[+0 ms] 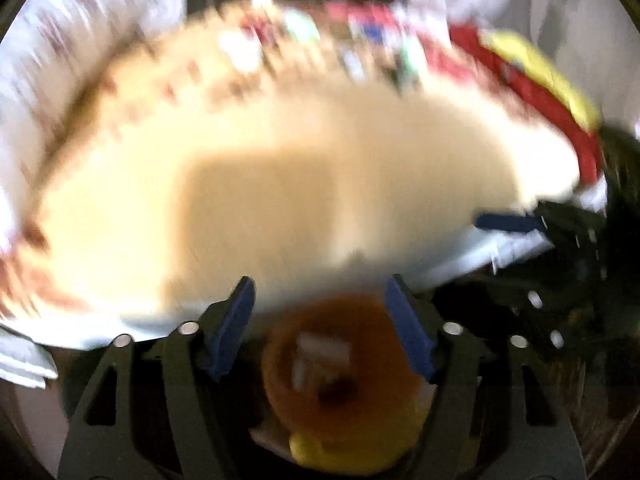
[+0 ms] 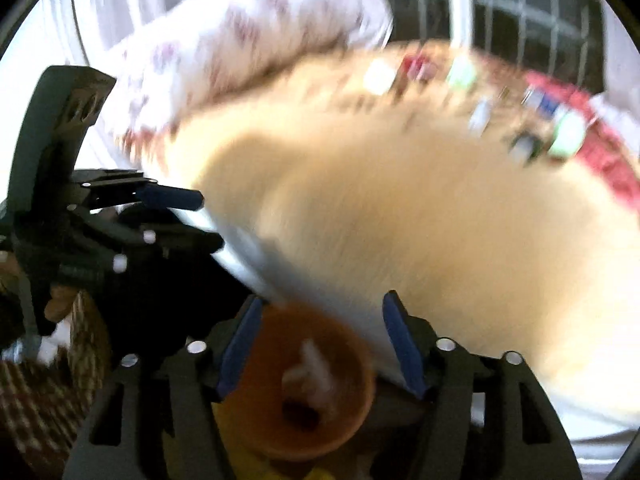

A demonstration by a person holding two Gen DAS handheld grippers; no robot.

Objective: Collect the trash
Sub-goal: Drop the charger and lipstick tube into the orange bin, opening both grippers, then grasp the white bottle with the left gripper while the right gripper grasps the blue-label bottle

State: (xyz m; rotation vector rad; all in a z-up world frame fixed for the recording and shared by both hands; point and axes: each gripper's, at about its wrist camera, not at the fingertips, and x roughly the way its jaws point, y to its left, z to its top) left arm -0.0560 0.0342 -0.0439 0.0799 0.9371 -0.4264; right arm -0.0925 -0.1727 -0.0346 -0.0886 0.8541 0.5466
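A: Nearest us, what sits between our tools?

B: Our left tool and right tool both gape wide, empty, above an orange bin holding white trash. Beyond lies the blurred cream bench.

A home: a cream table cluttered with small packets, patterned fabric beside a barred window.
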